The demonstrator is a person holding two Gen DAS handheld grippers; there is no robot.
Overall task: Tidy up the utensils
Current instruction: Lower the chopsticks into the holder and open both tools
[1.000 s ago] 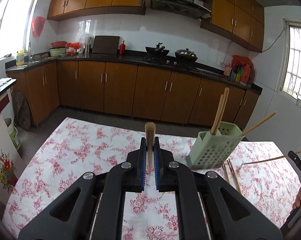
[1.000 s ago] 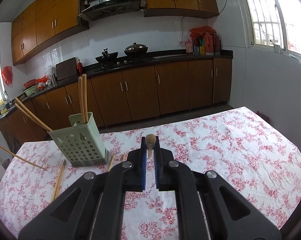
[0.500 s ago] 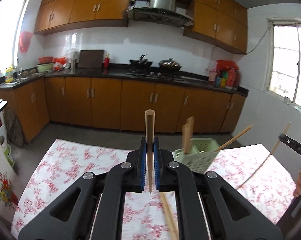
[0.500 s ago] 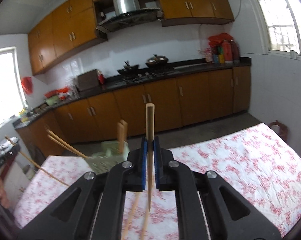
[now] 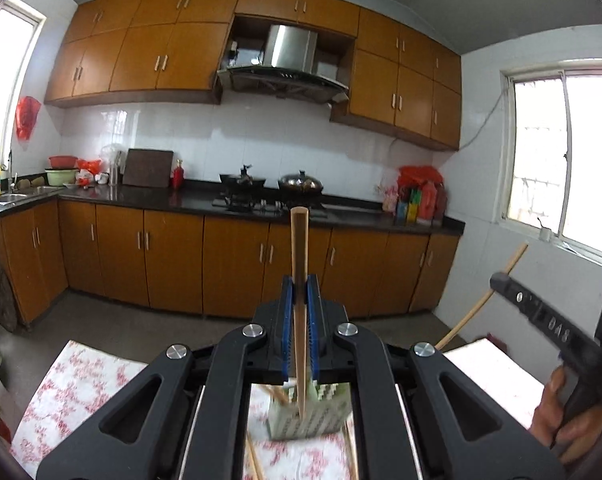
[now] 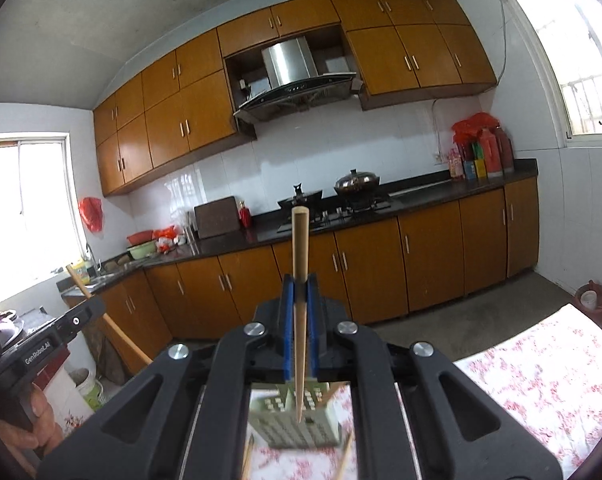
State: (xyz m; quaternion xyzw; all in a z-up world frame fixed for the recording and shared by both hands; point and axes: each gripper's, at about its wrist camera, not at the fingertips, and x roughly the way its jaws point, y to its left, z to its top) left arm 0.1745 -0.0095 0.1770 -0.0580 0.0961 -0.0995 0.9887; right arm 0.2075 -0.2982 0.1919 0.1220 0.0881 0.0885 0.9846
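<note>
White lettering "GenRobot.AI" on the black body of the left gripper [image 6: 41, 350], seen low and far left of the right jaws, partial characters resembling "DAS" on the right gripper [image 5: 541, 320], right of the left jaws, blurred

The green holder [image 5: 309, 416] is blurred and mostly hidden behind the fingers [image 5: 287, 320]; loose chopsticks [image 6: 343, 462] — cut off below.

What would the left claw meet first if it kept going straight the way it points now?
Probably nothing close: the left claw, shut on a chopstick, aims over the floor at the lower cabinet doors. The green utensil holder sits below that line. Depth is unclear.
</note>
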